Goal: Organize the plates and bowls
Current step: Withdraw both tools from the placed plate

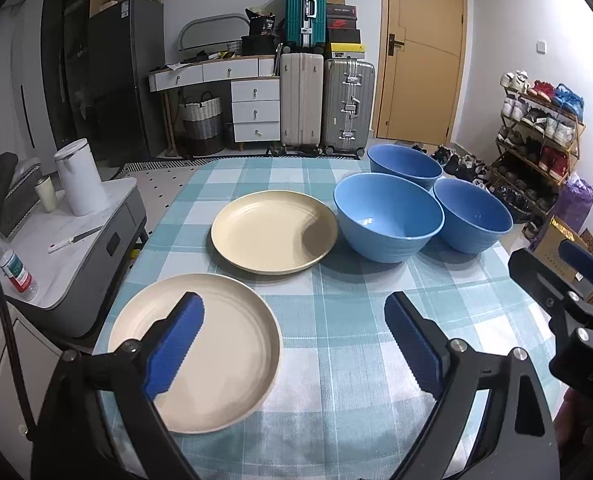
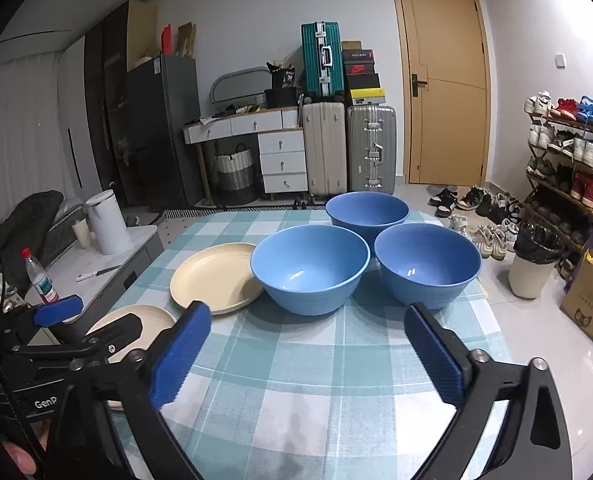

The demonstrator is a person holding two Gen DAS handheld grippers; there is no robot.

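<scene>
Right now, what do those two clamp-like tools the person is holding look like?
The left gripper and right gripper match: black angular frames with silver screws and two fingers faced with ribbed blue pads. White lettering marks their bodies.

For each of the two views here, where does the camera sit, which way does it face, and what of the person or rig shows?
Left wrist: on the left gripper, looking forward and down over the checked table at two cream plates, the near plate under its left finger; jaws open, right gripper at the right edge.
Right wrist: on the right gripper, facing the three blue bowls; jaws open, left gripper and a fingertip at lower left.
Shared: table, plates, bowls, suitcases, door, shoe rack.
</scene>
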